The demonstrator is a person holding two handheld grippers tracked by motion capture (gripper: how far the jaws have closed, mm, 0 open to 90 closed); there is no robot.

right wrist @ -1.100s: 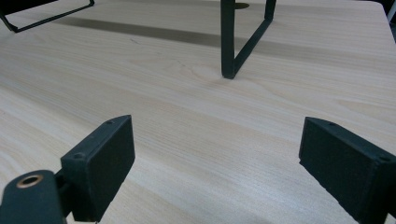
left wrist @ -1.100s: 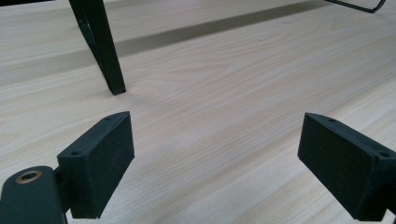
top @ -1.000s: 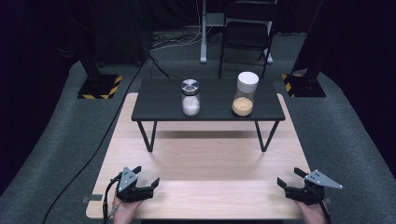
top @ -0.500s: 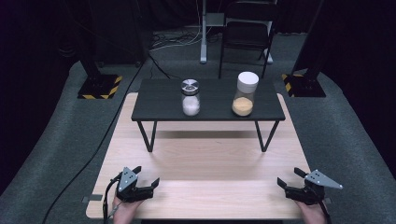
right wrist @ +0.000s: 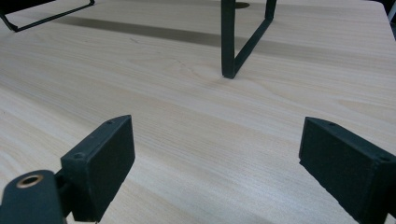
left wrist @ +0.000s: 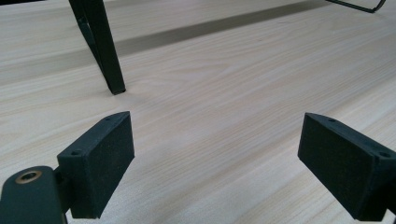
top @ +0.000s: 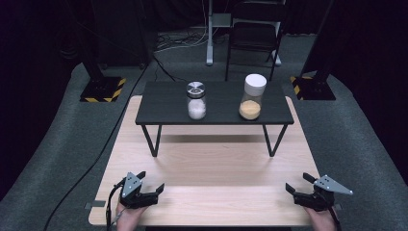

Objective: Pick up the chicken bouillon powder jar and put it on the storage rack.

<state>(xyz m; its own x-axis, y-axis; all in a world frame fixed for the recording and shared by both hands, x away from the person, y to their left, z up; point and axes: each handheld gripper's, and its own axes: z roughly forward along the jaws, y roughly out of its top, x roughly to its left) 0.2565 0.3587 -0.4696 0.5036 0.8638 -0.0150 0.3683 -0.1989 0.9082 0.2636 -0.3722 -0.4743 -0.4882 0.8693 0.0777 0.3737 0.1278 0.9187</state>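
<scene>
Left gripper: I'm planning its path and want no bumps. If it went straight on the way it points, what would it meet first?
Probably the near left leg of the black raised stand, slightly left of the open left gripper; before it lies bare wooden tabletop. Depth is unclear.

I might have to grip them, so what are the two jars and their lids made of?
Left jar: clear, glossy, likely glass, white grains showing through; lid looks like shiny metal. Right jar: clear glass or plastic, tan powder inside; lid matte white, probably plastic.
</scene>
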